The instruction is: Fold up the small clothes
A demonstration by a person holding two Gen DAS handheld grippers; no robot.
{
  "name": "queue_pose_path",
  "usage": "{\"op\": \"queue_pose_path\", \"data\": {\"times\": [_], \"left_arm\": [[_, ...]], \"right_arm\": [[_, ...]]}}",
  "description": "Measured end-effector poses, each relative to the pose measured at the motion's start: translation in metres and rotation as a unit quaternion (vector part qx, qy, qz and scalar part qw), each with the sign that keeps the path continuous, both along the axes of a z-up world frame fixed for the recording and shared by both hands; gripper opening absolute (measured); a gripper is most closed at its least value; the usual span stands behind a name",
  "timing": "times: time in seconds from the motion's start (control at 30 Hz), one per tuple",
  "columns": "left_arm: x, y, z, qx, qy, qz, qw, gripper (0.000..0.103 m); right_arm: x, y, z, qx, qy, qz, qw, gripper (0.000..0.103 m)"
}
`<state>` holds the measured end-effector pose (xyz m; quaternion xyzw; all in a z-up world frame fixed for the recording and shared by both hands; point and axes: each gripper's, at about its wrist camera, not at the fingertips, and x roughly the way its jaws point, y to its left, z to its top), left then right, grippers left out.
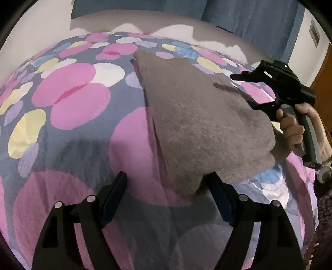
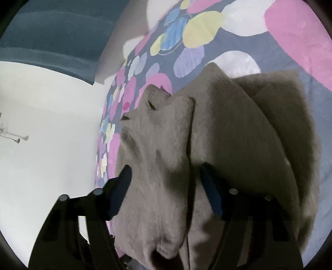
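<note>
One bedspread covers the whole work surface, grey-blue with overlapping pink, yellow, white, lilac and blue ovals; it lies fairly smooth with soft creases. Beyond its far edge runs a pale headboard or wall strip, then blue curtains, and at the right edge a white wall with a small framed plate and a strip of brown wood, perhaps a door. From the right wrist view the room shows as a plain white wall with a small dark mark on it.

One garment is in play: a fuzzy grey-brown piece of clothing, lying on the bedspread and reaching from the middle of the bed toward the near right. Its near corner rests against the inner face of the left gripper's right-hand finger.

Two grippers are at work. The left gripper has its jaws spread wide, with nothing pinched between them. The right gripper, held in the person's right hand, also has its jaws wide apart; bunched folds of the garment fill the gap between the fingers and drape over them, though whether the pads actually press the cloth is hard to tell from so close.
</note>
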<state>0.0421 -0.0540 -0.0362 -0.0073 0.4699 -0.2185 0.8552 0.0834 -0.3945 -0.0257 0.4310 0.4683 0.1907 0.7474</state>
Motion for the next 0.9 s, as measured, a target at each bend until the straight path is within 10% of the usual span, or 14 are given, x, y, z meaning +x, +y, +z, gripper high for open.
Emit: {"op": "queue_pose_path", "data": {"times": [0.9], "left_arm": [[0.0, -0.006, -0.001, 0.018, -0.016, -0.002, 0.9997, 0.082]], "right_arm": [[0.04, 0.031, -0.001, -0.043, -0.026, -0.01, 0.999, 0.009]]}}
